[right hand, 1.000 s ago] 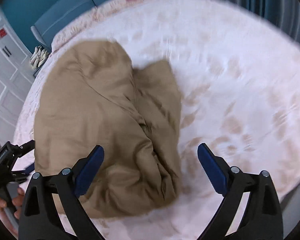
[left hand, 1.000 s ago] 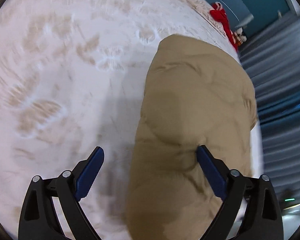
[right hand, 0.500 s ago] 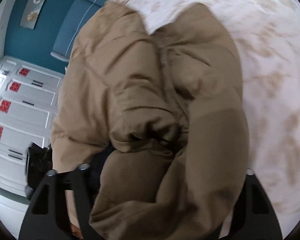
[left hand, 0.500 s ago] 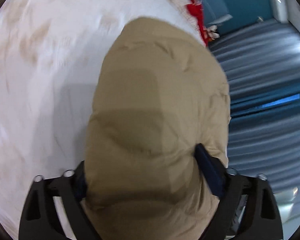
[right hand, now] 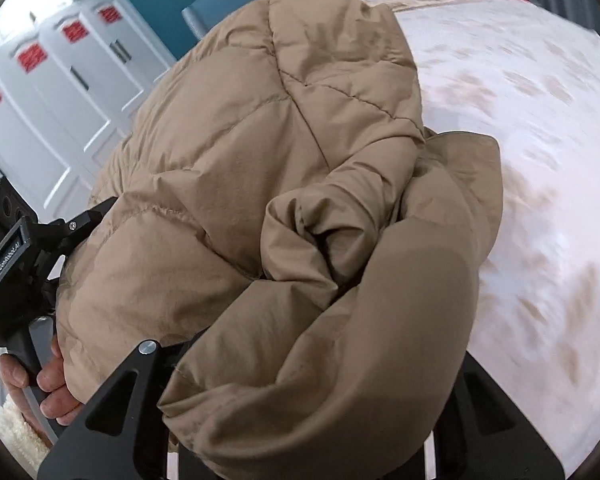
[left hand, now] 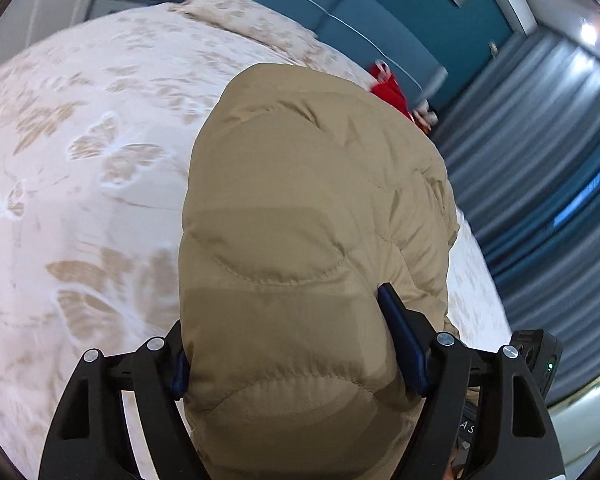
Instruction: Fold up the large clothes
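A tan quilted jacket, folded into a thick bundle, fills both wrist views above the bed. My left gripper has the bundle between its jaws, which are closing. Its right blue pad presses into the padding, and the left pad is mostly buried. My right gripper is closing too, its fingers hidden under the bunched jacket that drapes over them. The right wrist view also shows the left gripper's body against the jacket's left end, held by a hand.
The bed's white cover with beige butterflies spreads to the left. A red garment lies by the blue headboard. Grey-blue curtains hang on one side, and white wardrobe doors stand on the other.
Both grippers came in from open over the bed, took the jacket's ends between their jaws and closed on them. The jacket has swung with them toward the headboard.
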The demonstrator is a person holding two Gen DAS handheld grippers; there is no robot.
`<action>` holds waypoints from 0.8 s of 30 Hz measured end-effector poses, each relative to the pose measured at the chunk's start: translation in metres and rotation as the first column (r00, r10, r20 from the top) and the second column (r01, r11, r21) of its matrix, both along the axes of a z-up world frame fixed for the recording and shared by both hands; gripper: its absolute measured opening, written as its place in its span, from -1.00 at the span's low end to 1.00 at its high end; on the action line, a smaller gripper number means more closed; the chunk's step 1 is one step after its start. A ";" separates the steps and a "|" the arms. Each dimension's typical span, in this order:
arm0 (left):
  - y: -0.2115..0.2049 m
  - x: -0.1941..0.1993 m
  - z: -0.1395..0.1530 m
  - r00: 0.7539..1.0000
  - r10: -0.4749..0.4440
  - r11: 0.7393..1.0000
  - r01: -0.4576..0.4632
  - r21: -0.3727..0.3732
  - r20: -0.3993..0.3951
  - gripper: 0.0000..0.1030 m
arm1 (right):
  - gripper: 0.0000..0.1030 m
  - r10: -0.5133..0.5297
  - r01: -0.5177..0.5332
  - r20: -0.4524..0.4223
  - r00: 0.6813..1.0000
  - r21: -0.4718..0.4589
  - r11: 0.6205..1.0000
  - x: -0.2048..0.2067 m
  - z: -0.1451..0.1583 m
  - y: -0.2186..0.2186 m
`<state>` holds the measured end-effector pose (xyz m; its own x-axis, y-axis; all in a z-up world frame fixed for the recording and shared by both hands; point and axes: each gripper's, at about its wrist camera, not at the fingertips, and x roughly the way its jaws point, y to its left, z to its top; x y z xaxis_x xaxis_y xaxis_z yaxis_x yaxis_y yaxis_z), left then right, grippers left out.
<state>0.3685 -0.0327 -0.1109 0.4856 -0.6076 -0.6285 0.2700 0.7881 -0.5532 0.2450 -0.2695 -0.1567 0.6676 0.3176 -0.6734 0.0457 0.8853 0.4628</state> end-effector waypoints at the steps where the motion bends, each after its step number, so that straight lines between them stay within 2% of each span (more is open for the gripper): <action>1: 0.012 0.004 -0.013 1.000 0.016 1.000 -0.017 -0.019 -0.014 0.45 | -0.43 0.007 -0.007 -0.002 1.000 -0.008 1.000 0.008 0.002 0.001; 4: 0.028 0.016 -0.037 0.997 0.042 0.996 -0.046 -0.070 -0.059 0.45 | -0.41 0.019 -0.019 -0.011 1.000 -0.028 0.999 0.032 -0.003 0.011; 6: 0.034 0.017 -0.044 0.997 0.047 0.995 -0.052 -0.089 -0.055 0.46 | -0.38 0.027 -0.027 -0.014 1.000 -0.034 0.999 0.037 -0.007 0.014; 8: 0.033 0.014 -0.044 0.998 0.048 0.996 -0.050 -0.080 -0.034 0.47 | -0.35 0.030 -0.031 -0.019 0.999 -0.037 0.999 0.034 -0.011 0.013; 12: 0.030 0.012 -0.041 0.996 0.077 0.996 -0.078 -0.040 -0.043 0.58 | -0.12 0.018 -0.016 -0.055 0.998 0.031 0.999 0.027 -0.023 0.003; 13: 0.031 0.014 -0.040 0.995 0.091 0.996 -0.092 -0.016 -0.047 0.65 | -0.03 0.014 -0.012 -0.066 0.998 0.040 0.999 0.031 -0.022 -0.003; 15: 0.034 0.004 -0.023 0.989 0.141 0.986 -0.137 0.091 -0.047 0.66 | 0.08 0.005 0.000 -0.099 0.995 0.050 0.999 0.023 -0.013 -0.011; 18: 0.028 -0.019 0.014 0.982 0.187 0.936 -0.189 0.296 0.037 0.63 | 0.27 -0.044 0.046 -0.116 0.992 0.014 0.999 -0.007 0.006 -0.023; 19: 0.024 -0.033 0.029 0.980 0.181 0.916 -0.199 0.349 0.084 0.63 | 0.28 -0.069 0.068 -0.108 0.992 -0.011 0.998 -0.020 0.016 -0.025; 22: 0.021 -0.063 0.052 0.967 0.208 0.866 -0.251 0.433 0.144 0.67 | 0.27 -0.119 0.116 -0.055 0.991 -0.061 0.991 -0.056 0.044 -0.024; 24: 0.016 -0.083 0.062 0.958 0.242 0.831 -0.286 0.476 0.154 0.71 | 0.09 -0.109 0.109 0.008 0.994 -0.097 0.989 -0.074 0.064 -0.014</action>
<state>0.2850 -0.0164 -0.0489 0.6475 -0.0732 -0.7585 0.0403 0.9973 -0.0619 0.1711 -0.2831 -0.0925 0.6966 0.1760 -0.6955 0.1429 0.9160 0.3749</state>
